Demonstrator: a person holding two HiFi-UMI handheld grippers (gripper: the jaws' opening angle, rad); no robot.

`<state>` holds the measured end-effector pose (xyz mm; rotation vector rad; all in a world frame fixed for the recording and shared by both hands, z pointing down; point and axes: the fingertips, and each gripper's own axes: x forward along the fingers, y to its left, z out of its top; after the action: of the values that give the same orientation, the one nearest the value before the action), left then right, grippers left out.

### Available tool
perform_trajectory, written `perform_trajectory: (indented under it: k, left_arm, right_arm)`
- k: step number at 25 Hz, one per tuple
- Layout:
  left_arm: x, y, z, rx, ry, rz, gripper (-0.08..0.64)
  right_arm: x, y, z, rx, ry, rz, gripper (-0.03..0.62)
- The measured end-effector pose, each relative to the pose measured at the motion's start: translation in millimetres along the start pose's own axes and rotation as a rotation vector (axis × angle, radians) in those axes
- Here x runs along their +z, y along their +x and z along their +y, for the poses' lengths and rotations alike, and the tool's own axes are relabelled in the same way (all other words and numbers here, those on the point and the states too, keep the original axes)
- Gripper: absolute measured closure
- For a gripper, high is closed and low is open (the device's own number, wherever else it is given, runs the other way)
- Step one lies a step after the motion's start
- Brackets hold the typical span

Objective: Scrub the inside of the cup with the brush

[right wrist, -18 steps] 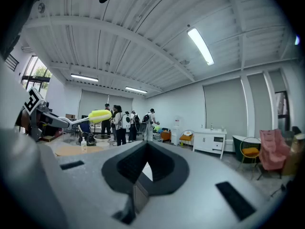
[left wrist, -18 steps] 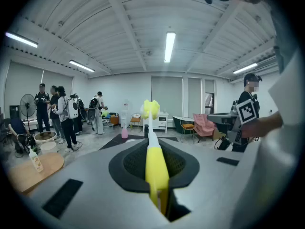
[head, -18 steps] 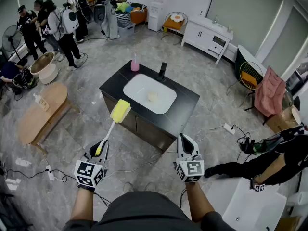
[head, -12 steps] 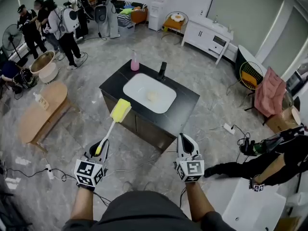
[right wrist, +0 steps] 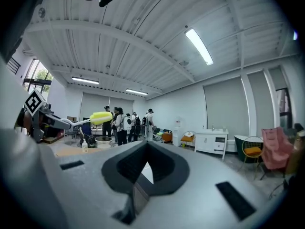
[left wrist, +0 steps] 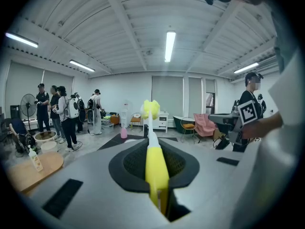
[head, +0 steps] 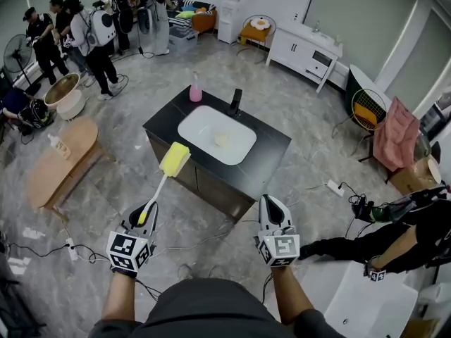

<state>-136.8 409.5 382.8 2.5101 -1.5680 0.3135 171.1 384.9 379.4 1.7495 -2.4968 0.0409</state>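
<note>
The counter (head: 271, 162), a glossy black slab on a dark cabinet, stood ahead of me. Sunk in the middle of it was the white, round-cornered basin (head: 201, 129). In that lay what I took for the cup (head: 221, 139), a pale shape too small to be sure of.

The brush (head: 163, 178) ran from short of the counter's near side up to its near-left edge. Its long axis was aimed at the counter, with the soft yellow head leading, then a thin white stem and a yellow plastic handle.

The left gripper (head: 144, 218), short of the counter, was clamped on that handle. The right gripper (head: 272, 204), off the counter's near-right corner, had its jaws together on nothing.

I judged the brush head nearer the cup than the free gripper. That gripper would have to reach over the counter's near edge to steady it.
</note>
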Motion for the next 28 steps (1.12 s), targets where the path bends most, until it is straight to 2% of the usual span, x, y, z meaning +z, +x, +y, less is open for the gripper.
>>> perform_trajectory:
  k: [7, 15, 21, 28]
  left_arm:
    - [-4, 5, -12, 0.039, -0.005, -0.006, 0.529]
    - [-24, 11, -9, 0.074, -0.044, 0.008, 0.529]
    - [-23, 46, 12, 0.064, -0.043, -0.002, 0.529]
    - [-16, 115, 57, 0.021, -0.053, -0.006, 0.529]
  right_arm:
    - [-11, 2, -15, 0.036, -0.017, 0.007, 0.591]
    - [-25, 16, -18, 0.081, -0.030, 0.024, 0.591]
    - [-26, 46, -33, 0.058, -0.045, 0.021, 0.591]
    - [-28, 105, -54, 0.004, -0.055, 0.042, 0.591]
